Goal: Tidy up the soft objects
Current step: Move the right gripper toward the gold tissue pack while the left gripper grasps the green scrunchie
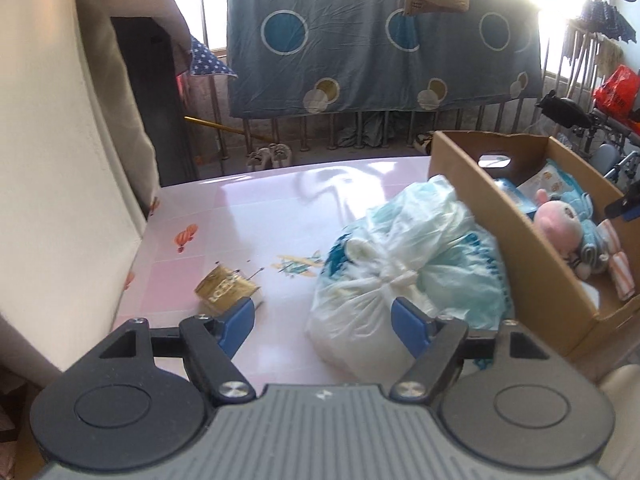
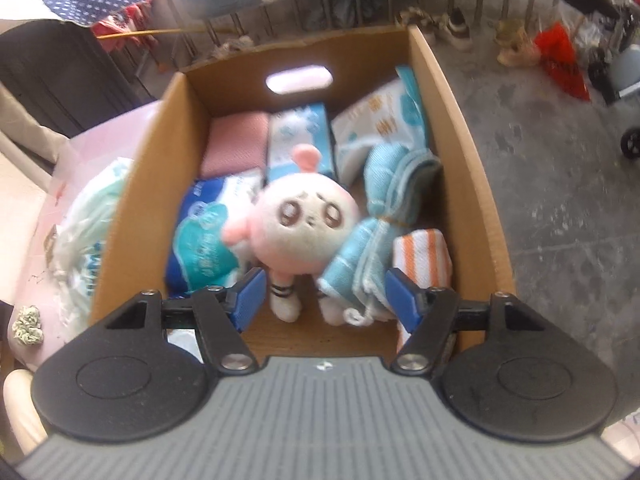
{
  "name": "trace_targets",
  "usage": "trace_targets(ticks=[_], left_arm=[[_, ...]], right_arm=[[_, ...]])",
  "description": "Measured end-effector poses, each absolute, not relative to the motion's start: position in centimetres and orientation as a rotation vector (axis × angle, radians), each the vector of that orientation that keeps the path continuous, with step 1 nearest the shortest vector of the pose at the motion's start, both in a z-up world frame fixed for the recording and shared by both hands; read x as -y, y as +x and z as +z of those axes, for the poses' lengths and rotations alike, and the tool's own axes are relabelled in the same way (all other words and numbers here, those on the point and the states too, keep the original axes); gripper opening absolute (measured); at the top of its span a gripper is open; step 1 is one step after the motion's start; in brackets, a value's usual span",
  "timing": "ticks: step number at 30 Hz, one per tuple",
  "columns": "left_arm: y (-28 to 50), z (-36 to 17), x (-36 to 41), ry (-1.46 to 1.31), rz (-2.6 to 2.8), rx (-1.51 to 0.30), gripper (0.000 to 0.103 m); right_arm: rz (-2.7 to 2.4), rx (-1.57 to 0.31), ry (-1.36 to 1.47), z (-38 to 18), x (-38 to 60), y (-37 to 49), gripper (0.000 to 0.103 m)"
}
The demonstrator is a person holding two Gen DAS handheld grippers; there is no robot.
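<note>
My right gripper (image 2: 325, 294) hangs jaws apart over the doll (image 2: 306, 220) in the box (image 2: 136, 216); left gripper (image 1: 323, 322), also apart, could tear the thin bag (image 1: 400, 264) beside the box

A cardboard box (image 2: 456, 128) with a cut-out handle slot in its far wall is seen open at the table's right edge. Inside it, a pink and cream plush doll (image 2: 306, 216) with brown eyes is propped upright near the middle, its 2 white feet on the box floor. A bundle of light blue towels (image 2: 384, 200) is leaned against the doll's right side, and an orange-and-white striped cloth (image 2: 422, 258) is laid beside it. A folded pink cloth (image 2: 236, 146) and several blue-and-white tissue packs (image 2: 298, 136) are packed behind. A knotted white plastic bag (image 1: 404, 264) of soft goods is rested on the table, touching the box's left wall.
</note>
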State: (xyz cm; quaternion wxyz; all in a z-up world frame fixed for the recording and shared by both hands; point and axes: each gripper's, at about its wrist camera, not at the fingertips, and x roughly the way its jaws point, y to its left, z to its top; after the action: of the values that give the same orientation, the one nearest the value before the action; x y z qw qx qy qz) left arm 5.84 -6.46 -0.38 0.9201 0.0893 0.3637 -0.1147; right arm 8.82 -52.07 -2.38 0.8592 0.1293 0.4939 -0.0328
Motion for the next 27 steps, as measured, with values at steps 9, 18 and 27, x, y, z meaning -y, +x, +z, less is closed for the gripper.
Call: trace_targets(ticks=[9,18,27], left_arm=[[4.8,-3.0,0.0,0.184,-0.087,-0.822,0.08],[6.2,-6.7,-1.7,0.22,-0.014,-0.84,0.082],[8.6,-11.2,-2.2,0.217,-0.05,-0.915,0.082]], right_arm=[[0.254,-0.927,0.244,2.5,40.9,11.5,0.076],[0.578,-1.033,0.213,-0.3,23.7,19.7,0.077],[0.695,-1.178,0.092,-7.0,11.5,29.2,0.077]])
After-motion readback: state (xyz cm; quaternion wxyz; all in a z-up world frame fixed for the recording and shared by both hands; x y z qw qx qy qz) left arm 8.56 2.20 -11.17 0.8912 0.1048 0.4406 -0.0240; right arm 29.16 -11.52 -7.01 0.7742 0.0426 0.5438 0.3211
